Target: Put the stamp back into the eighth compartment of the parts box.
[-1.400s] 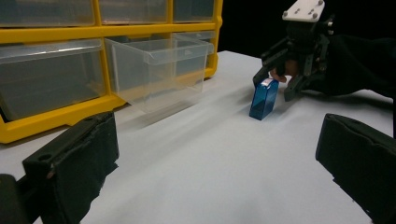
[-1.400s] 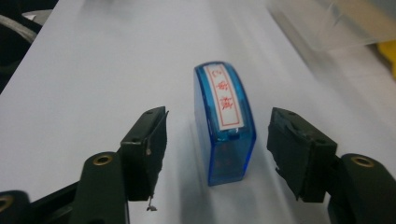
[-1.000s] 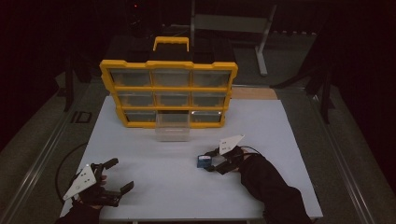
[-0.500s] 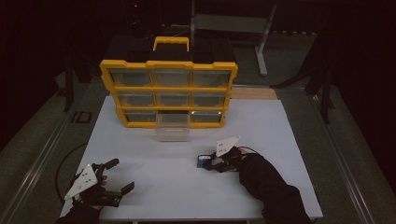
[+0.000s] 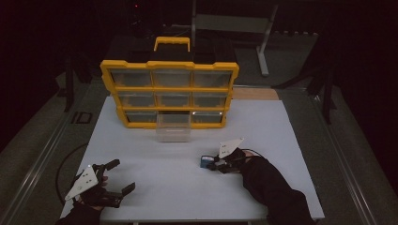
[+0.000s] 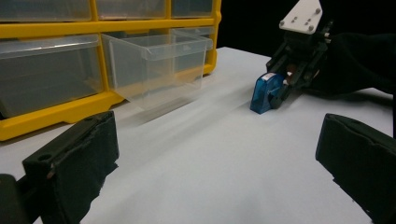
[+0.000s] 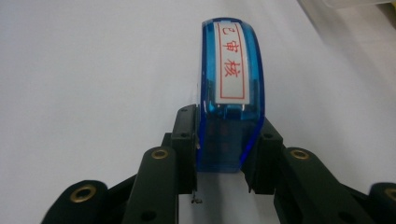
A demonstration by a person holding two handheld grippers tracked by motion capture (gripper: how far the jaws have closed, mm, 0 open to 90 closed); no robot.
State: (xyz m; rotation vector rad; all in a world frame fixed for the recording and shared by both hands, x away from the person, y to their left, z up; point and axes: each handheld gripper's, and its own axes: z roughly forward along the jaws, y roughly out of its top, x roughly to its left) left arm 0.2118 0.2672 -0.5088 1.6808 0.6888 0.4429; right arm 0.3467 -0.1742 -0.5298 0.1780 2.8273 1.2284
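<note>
A small translucent blue stamp (image 7: 229, 93) with a white label in red characters is clamped between the jaws of my right gripper (image 7: 224, 140). In the high view the blue stamp (image 5: 205, 161) rests low over the white table, right of centre, at the tip of the right gripper (image 5: 212, 163). The left gripper view shows the blue stamp (image 6: 265, 92) touching the table. My left gripper (image 5: 116, 178) stands open at the table's front left with nothing between its pads (image 6: 79, 163).
A yellow drawer organiser (image 5: 170, 93) stands upright at the back of the white table (image 5: 178, 187). One clear drawer (image 5: 174, 129) from its bottom row is pulled out; the clear drawer (image 6: 154, 60) looks empty. A cable loops off the table's left edge.
The right gripper with the blue stamp has shifted slightly toward the table's front and lower. The left gripper has barely moved.
</note>
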